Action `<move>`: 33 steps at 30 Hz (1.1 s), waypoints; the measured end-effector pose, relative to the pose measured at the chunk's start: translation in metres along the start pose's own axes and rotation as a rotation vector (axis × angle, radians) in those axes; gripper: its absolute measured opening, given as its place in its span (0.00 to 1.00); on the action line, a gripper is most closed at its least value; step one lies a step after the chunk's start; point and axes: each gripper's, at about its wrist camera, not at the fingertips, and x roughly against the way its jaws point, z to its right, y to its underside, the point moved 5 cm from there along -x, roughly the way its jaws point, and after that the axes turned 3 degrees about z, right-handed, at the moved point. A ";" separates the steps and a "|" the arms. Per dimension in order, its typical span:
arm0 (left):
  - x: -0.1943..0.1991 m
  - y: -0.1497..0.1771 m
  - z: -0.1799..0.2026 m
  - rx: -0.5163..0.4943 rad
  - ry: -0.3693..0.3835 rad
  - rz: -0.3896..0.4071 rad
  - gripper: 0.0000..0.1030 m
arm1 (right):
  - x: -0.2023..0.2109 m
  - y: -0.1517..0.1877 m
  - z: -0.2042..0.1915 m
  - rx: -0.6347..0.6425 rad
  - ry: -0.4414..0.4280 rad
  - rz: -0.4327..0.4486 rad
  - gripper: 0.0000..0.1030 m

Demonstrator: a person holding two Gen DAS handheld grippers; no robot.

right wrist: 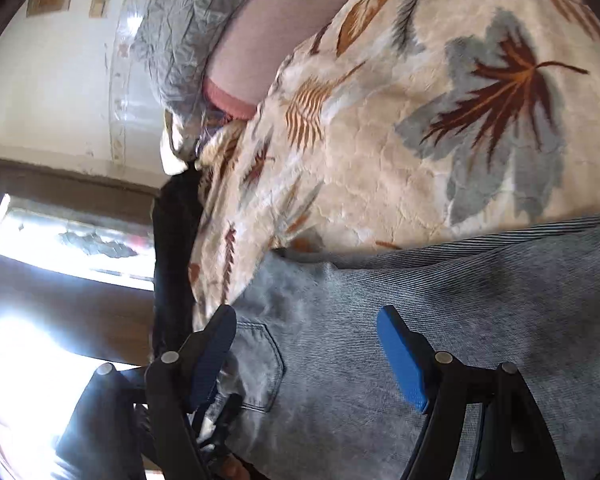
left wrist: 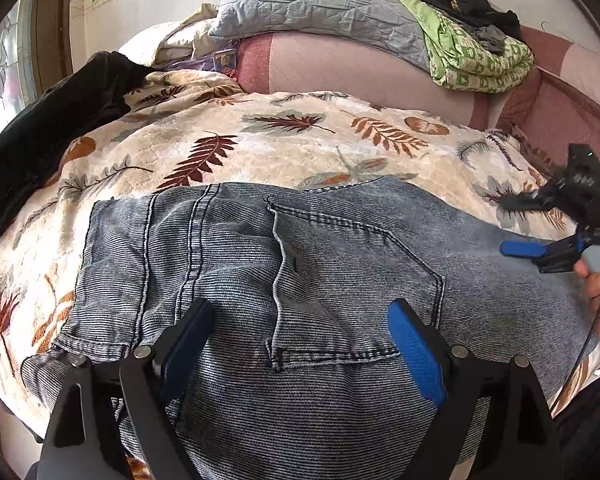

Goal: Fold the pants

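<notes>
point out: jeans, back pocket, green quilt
jeans [left wrist: 228,264], left wrist view, seat panel.
back pocket [left wrist: 360,280], left wrist view, pocket face.
green quilt [left wrist: 480,68], left wrist view, folded front edge.

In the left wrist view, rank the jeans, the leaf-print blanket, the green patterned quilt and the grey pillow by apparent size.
1. Jeans, inflated by being nearest the camera.
2. Leaf-print blanket, partly covered, so probably larger in truth.
3. Grey pillow and green patterned quilt look alike; both far, unranked.

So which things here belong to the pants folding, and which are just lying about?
Job:
- jeans
- left gripper, open
- right gripper, open

Lying about:
- leaf-print blanket under the jeans
- grey pillow
- green bedding
- black garment
</notes>
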 end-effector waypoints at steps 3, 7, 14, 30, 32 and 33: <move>0.002 0.000 0.000 0.002 0.008 0.002 0.86 | 0.010 -0.007 0.000 -0.089 -0.047 0.092 0.73; 0.002 -0.002 0.000 0.019 0.020 0.006 0.86 | 0.010 -0.004 -0.039 -0.017 -0.124 0.064 0.73; 0.004 -0.005 0.001 0.032 0.047 0.021 0.86 | 0.000 -0.009 -0.017 -0.087 -0.054 0.127 0.71; 0.026 -0.013 0.012 0.072 0.113 0.121 0.86 | 0.257 0.133 0.160 -0.527 0.021 0.573 0.71; 0.025 -0.012 0.019 0.069 0.128 0.109 0.86 | 0.259 0.130 0.175 -0.536 0.009 0.566 0.71; 0.025 -0.011 0.024 0.059 0.129 0.105 0.86 | 0.258 0.127 0.180 -0.539 0.006 0.556 0.71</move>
